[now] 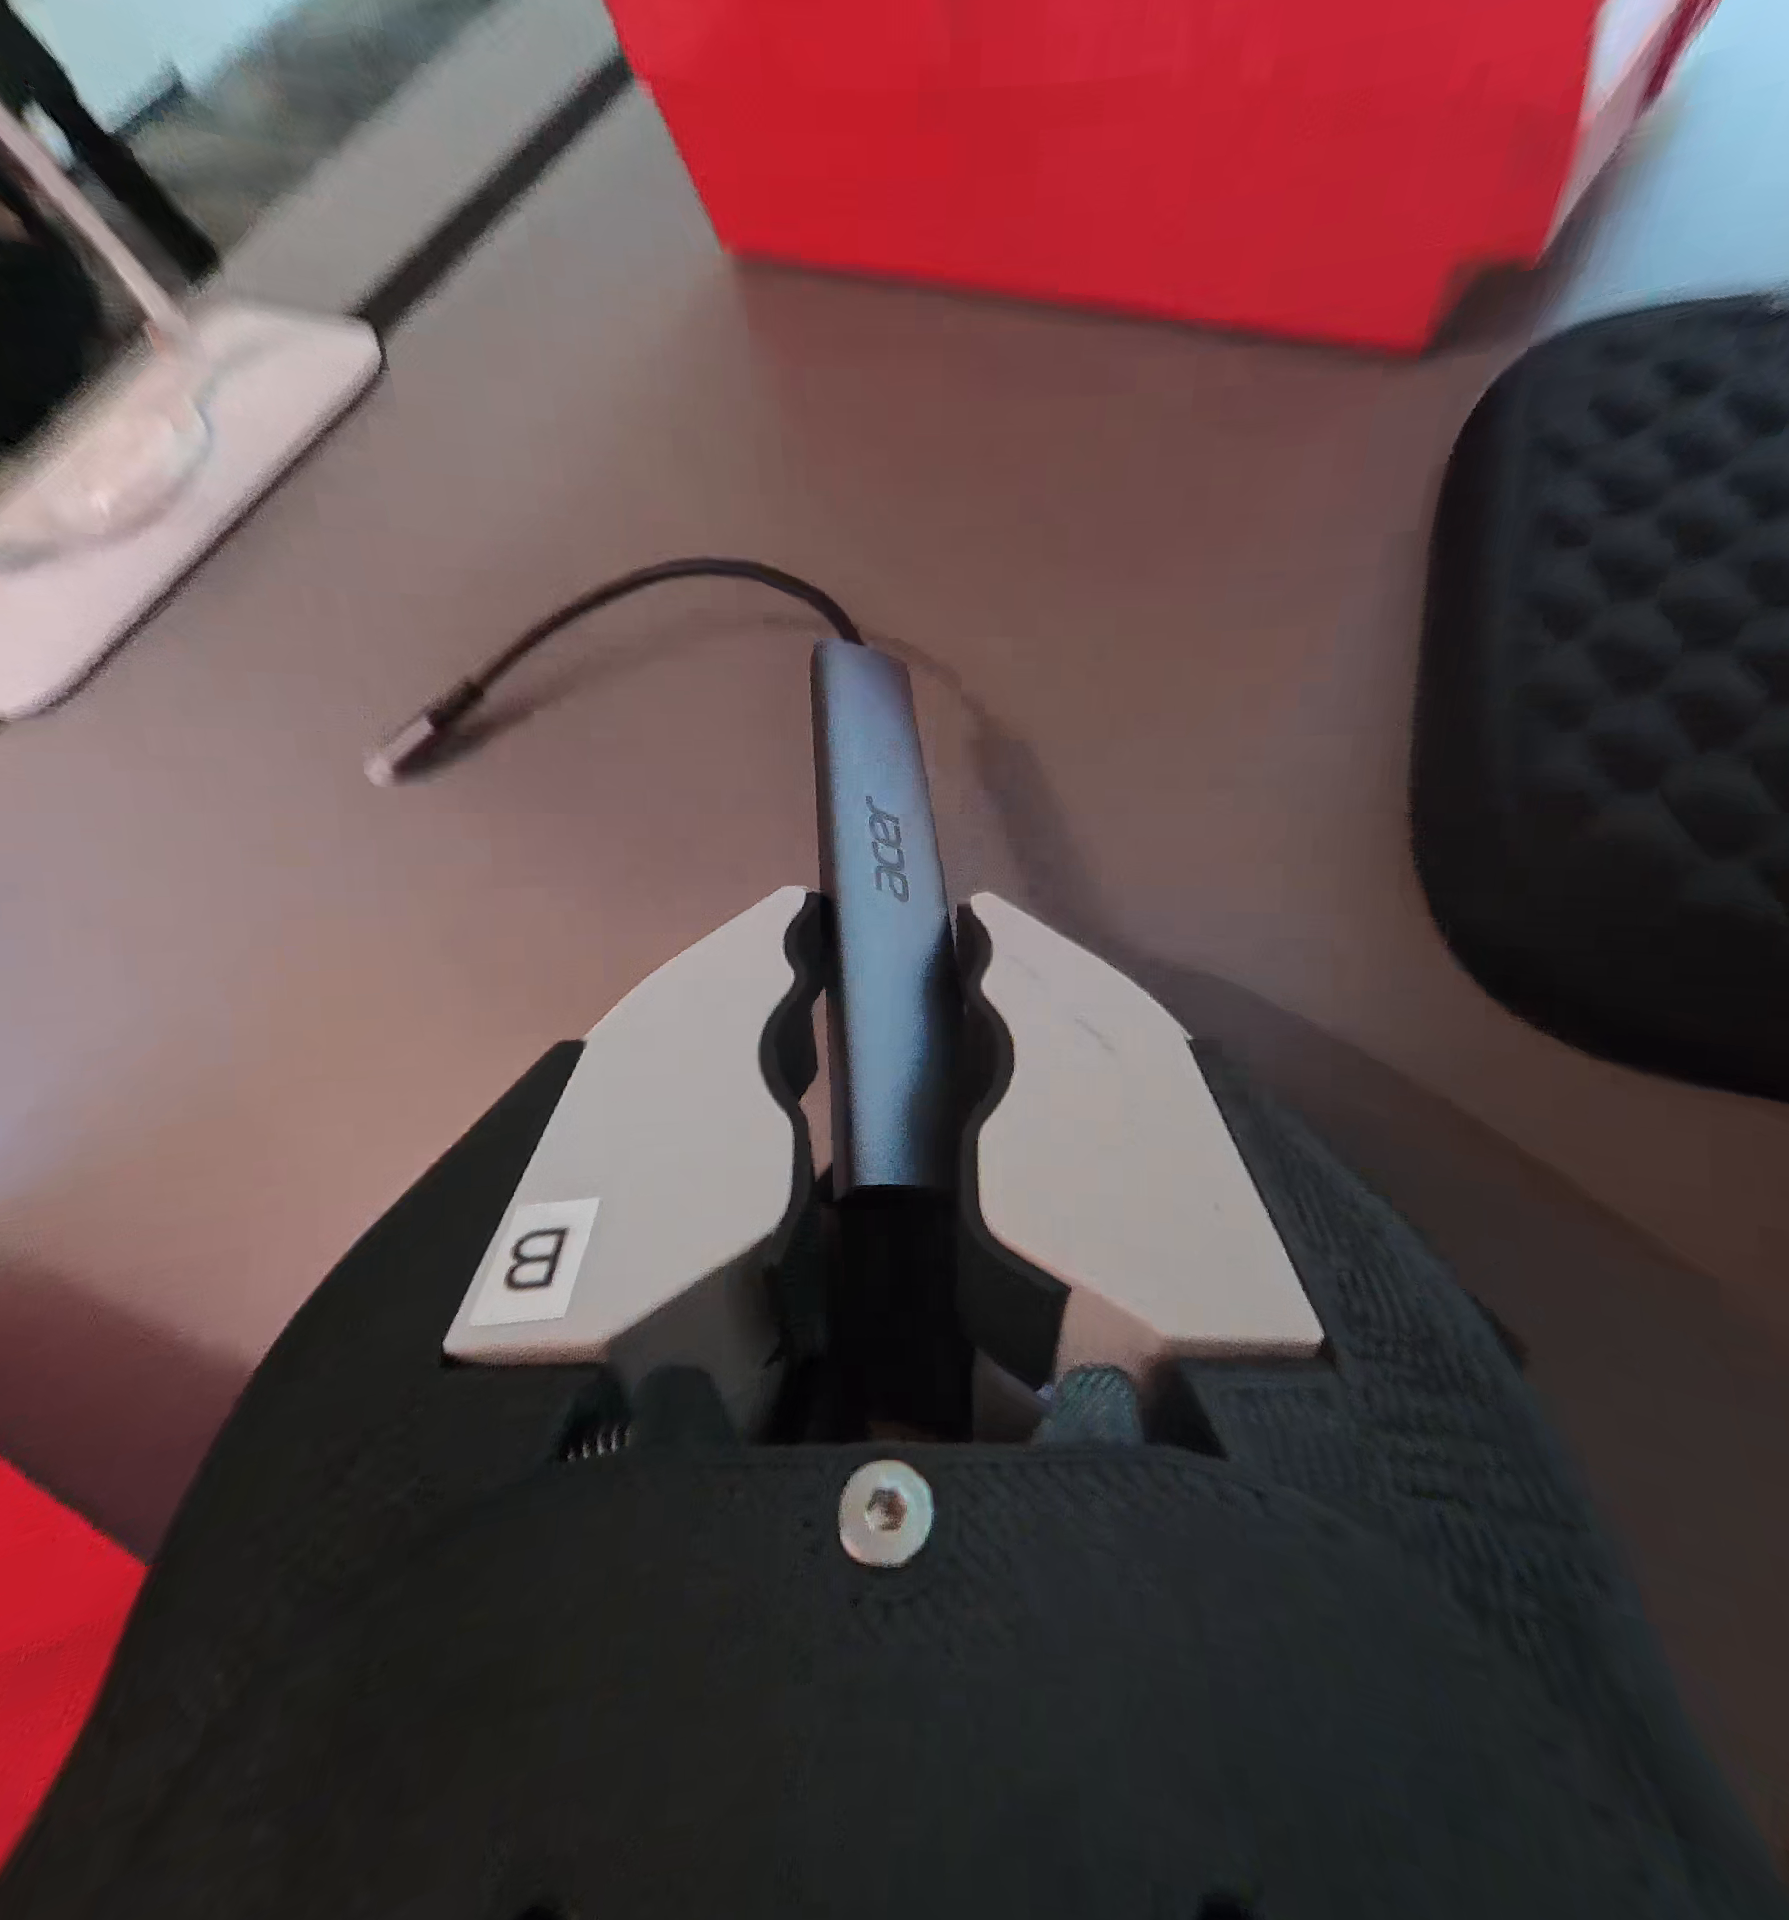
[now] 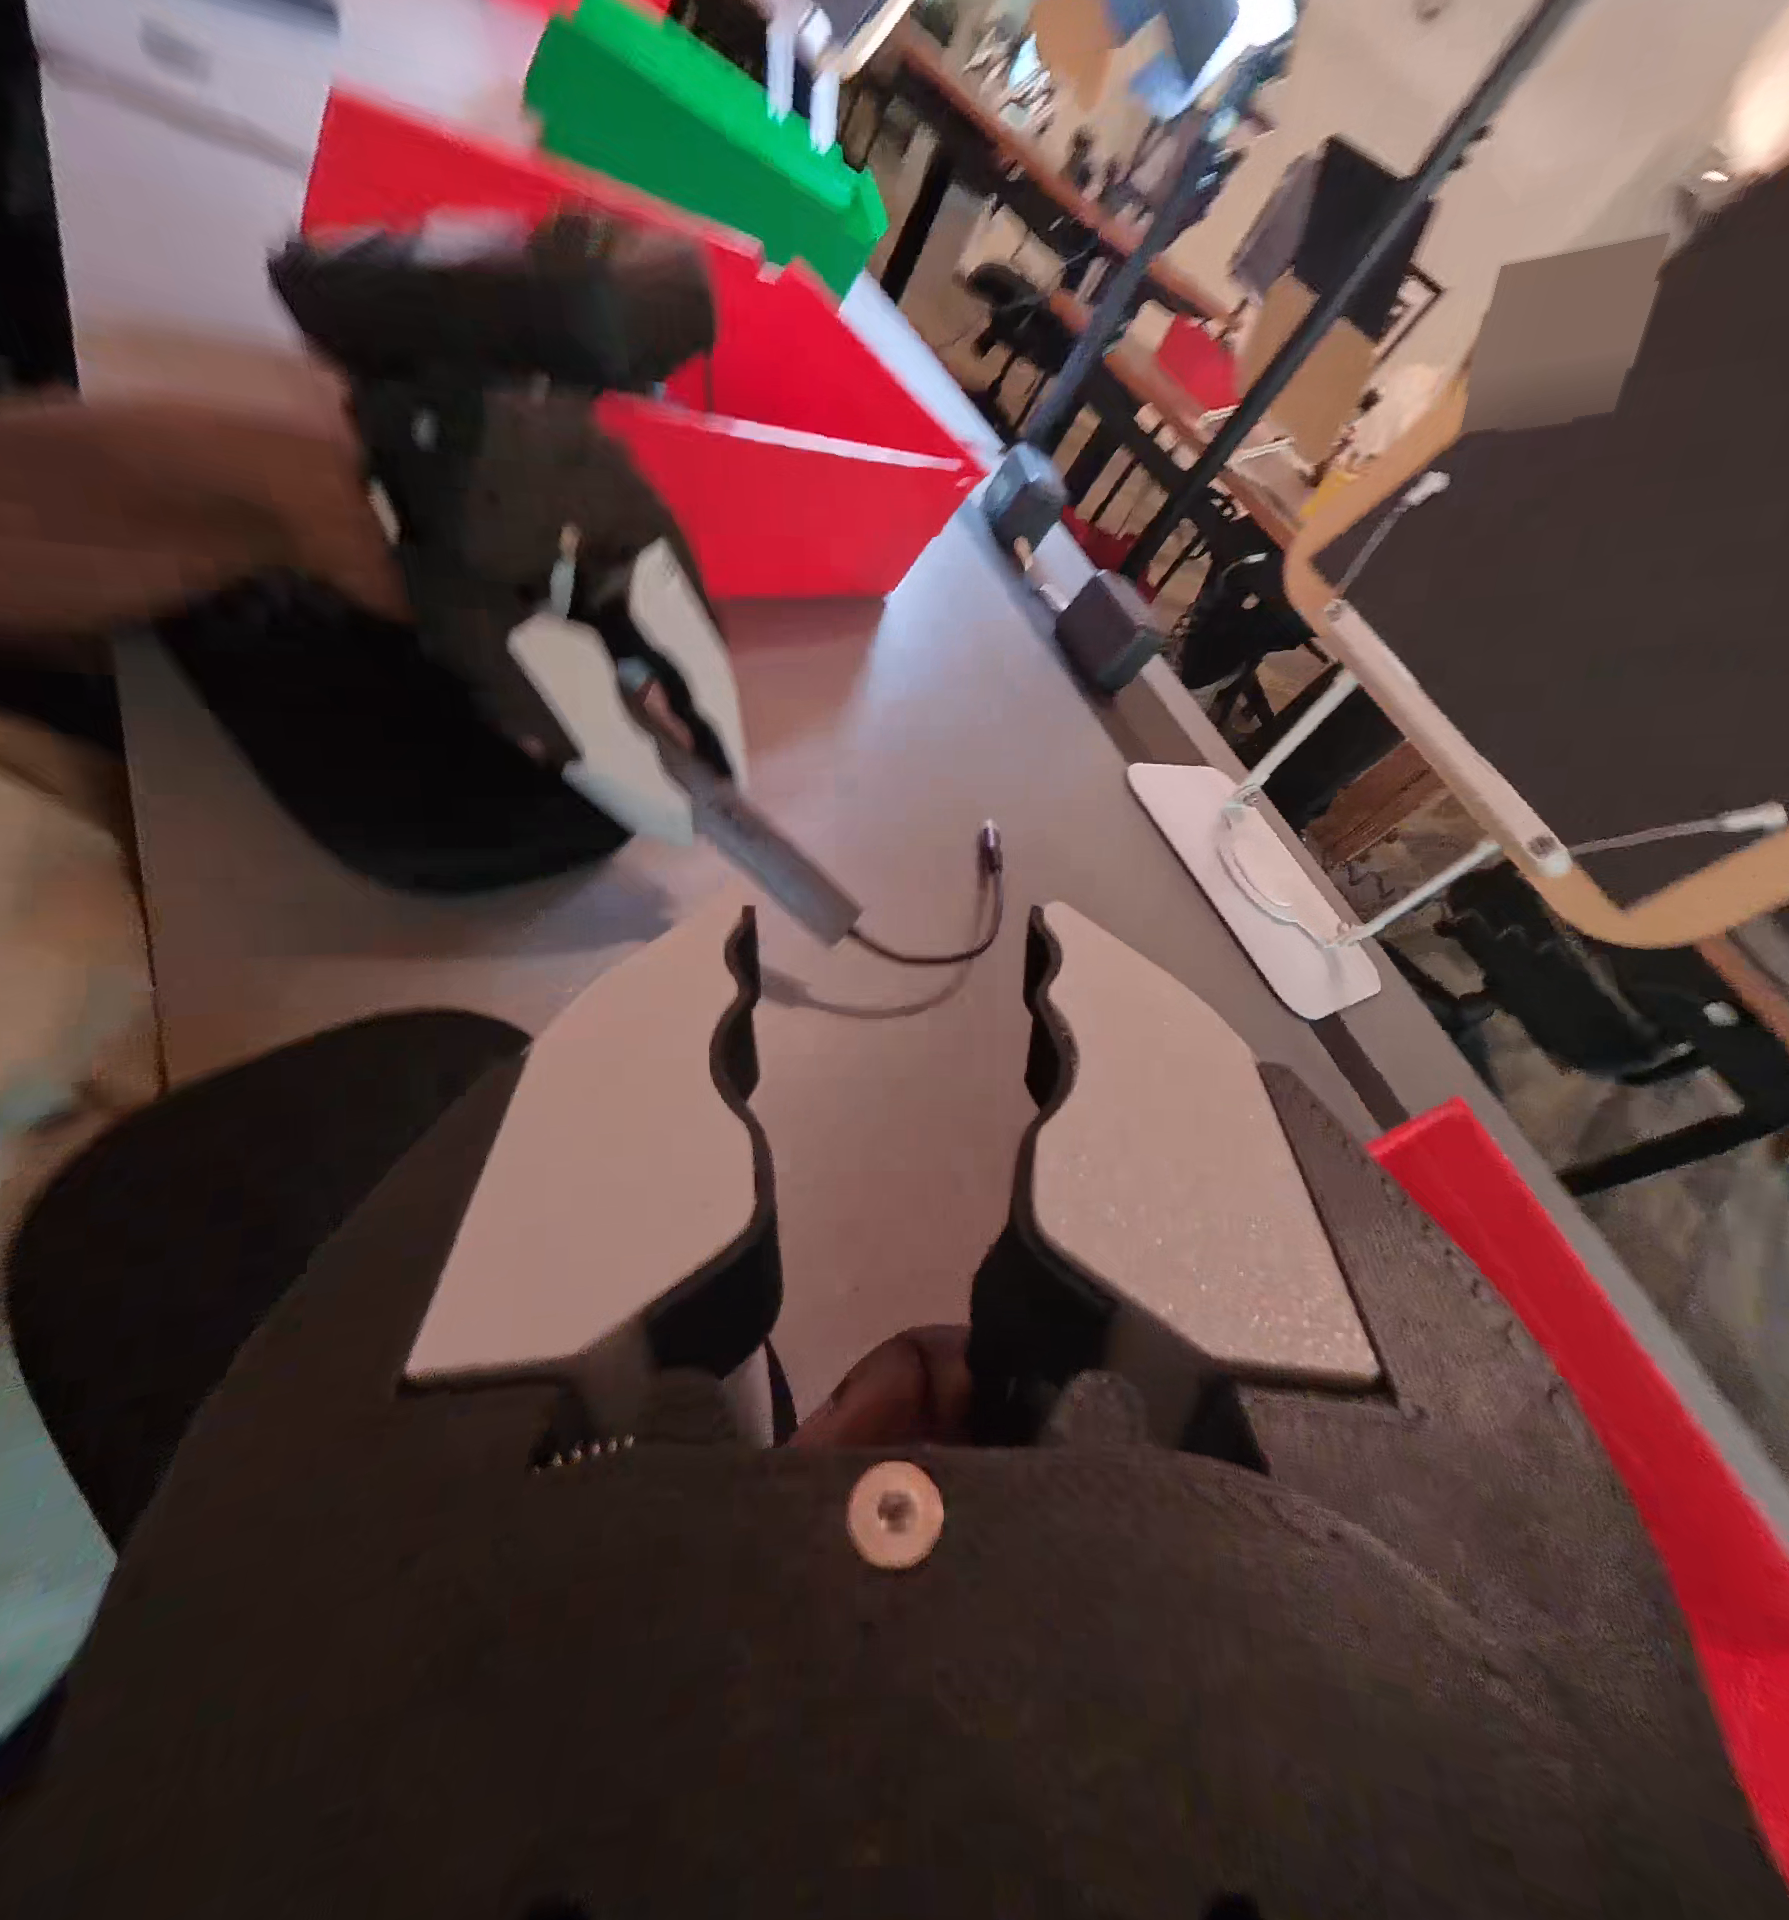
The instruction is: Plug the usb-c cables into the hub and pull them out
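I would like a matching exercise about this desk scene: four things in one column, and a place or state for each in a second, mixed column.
Things:
1. slim grey metal hub
2. left gripper
3. right gripper
4. black quilted case

States or places:
A. open, holding nothing
B. lying on the desk to the hub's right
C. clamped lengthwise between two fingers
D. shut on the hub

Pairs: 1-C, 2-D, 3-A, 4-B
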